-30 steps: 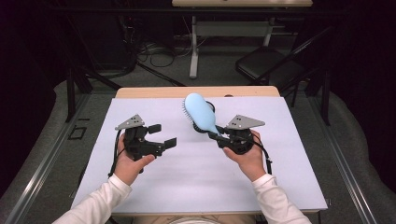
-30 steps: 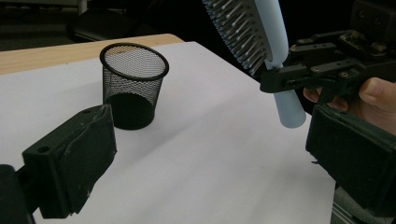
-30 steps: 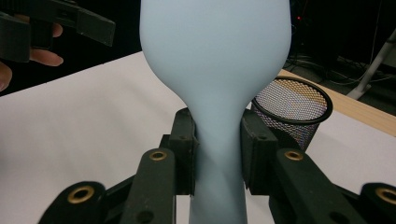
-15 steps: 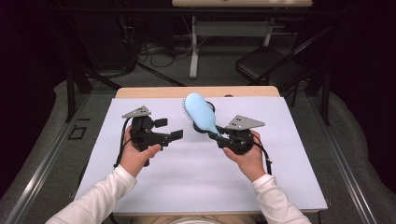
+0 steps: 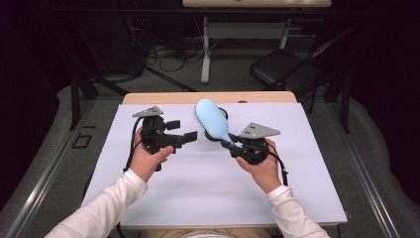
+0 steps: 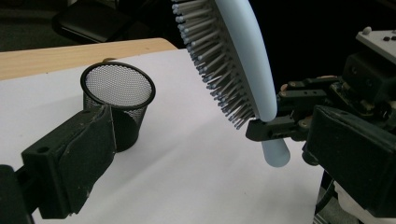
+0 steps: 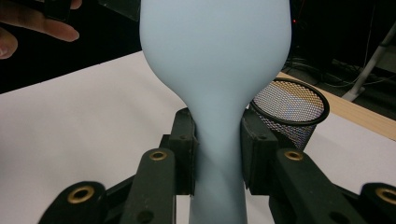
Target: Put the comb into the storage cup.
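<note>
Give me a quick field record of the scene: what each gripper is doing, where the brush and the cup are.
right gripper: shut on the hairbrush handle
hairbrush: light blue, held off the table, head up, bristles facing the left gripper
left gripper: open, nothing between its jaws, apart from the brush
mesh cup: black, upright on the white table cover, behind the brush

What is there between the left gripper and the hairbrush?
Nothing: in the high view only bare white table cover shows between the left gripper and the hairbrush, held up by the right gripper.
</note>
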A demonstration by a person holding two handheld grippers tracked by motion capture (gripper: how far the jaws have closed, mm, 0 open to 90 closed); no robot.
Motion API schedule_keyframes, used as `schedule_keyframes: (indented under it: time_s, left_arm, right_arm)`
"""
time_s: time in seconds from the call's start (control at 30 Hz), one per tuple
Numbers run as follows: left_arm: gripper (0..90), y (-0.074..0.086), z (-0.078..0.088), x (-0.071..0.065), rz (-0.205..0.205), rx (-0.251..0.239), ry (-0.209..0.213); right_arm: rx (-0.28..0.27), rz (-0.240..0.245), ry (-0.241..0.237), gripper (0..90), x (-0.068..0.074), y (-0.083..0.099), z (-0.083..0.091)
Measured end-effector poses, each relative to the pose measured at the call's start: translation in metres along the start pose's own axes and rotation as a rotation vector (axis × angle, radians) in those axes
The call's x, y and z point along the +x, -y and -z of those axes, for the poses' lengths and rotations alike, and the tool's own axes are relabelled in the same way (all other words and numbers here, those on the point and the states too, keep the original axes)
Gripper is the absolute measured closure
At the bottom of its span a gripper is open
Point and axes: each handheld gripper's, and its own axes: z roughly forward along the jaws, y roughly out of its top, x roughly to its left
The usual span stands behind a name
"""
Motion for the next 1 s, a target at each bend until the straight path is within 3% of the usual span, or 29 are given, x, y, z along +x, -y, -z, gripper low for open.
schedule_keyframes:
  time_s: [0.67,1.0]
  left_arm:
    - [2.9,-0.019,-0.007,-0.007,-0.012,0.005,-0.025]
    - [2.7,-0.025,-0.015,-0.01,0.016,0.035,-0.004]
  right_arm:
    - [-0.006,0.011,0.007,69.7,0.003,0.001,-0.002]
    - [-0.008,0.013,0.008,69.7,0.004,0.001,-0.002]
